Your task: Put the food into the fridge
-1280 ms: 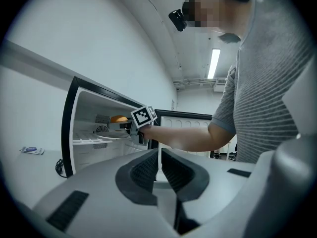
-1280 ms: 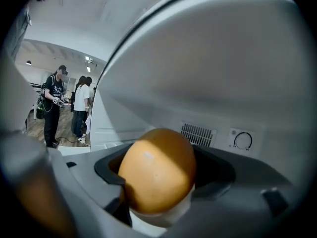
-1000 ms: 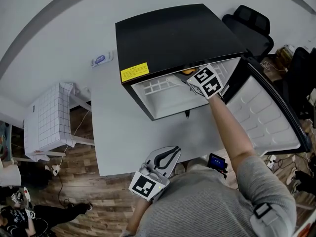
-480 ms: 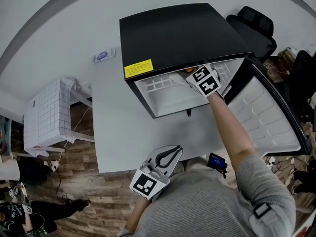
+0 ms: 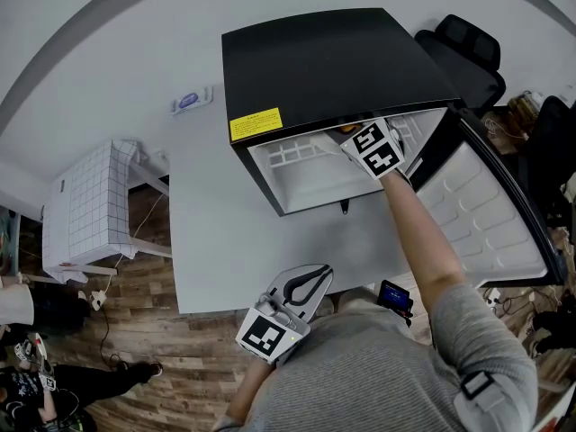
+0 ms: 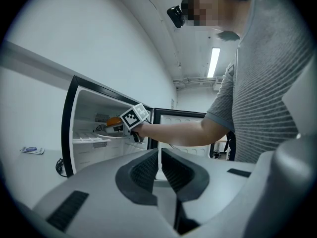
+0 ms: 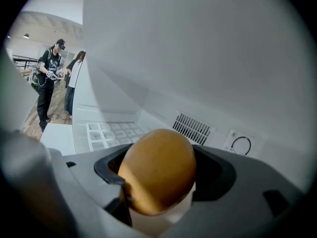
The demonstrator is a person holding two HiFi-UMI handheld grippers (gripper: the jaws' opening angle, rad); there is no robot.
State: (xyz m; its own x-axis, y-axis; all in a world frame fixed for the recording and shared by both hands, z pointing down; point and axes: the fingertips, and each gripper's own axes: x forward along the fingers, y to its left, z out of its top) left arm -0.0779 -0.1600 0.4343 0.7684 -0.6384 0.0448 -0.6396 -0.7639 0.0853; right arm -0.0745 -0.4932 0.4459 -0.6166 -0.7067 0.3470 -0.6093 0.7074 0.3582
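— Golden-brown rounded food (image 7: 157, 162), a bun perhaps: how would it handle?
— Light and soft, I judged, so a gentle hold across its sides. The right gripper (image 7: 159, 182) pinched it so, inside the fridge (image 5: 333, 61), above the shelf (image 7: 109, 133). The left gripper (image 6: 159, 168) was pressed together, empty.
— Any writing?
— One yellow label (image 5: 256, 123), its print too small to read.
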